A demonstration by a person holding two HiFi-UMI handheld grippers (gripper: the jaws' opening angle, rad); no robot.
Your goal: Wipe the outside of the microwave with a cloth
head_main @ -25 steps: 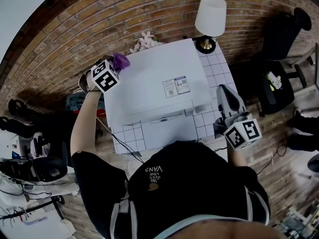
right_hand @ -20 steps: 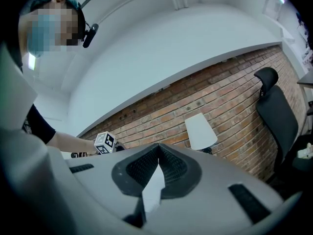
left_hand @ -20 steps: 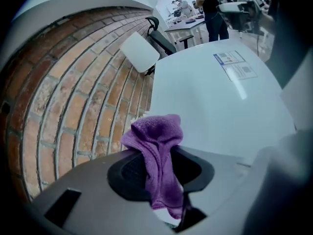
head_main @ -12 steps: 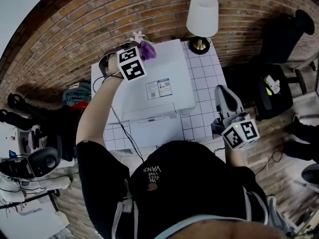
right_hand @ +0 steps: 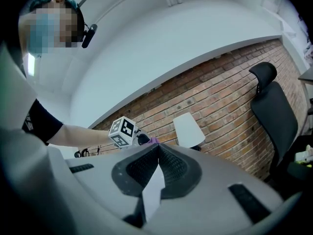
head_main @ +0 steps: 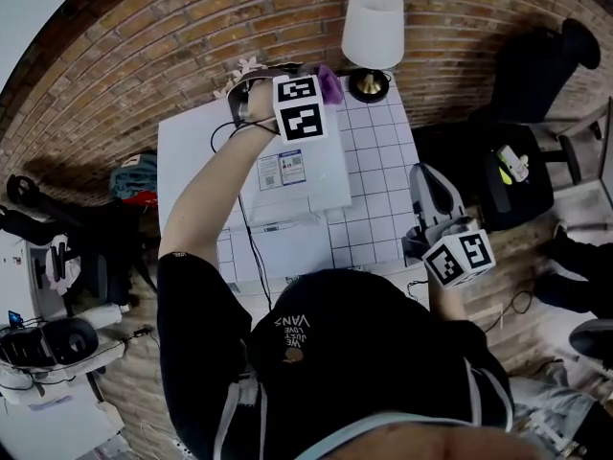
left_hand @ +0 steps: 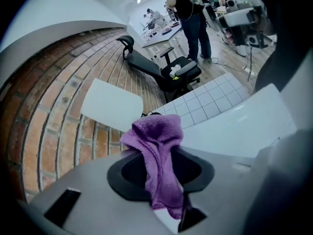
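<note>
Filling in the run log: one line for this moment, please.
left gripper: shut on purple cloth at microwave far right corner | right gripper: shut, empty

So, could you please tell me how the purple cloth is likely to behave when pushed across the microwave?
Probably floppy: the purple cloth droops in folds from the left claw, shut on it. Its fuzzy pile looks light and should likely drag over the smooth white microwave rather than skid.

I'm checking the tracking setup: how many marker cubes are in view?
2. One marker cube rides on the left tool, which grips the purple cloth over the microwave near the lamp; the other on the right tool, at the table's right edge. None seems hidden.
</note>
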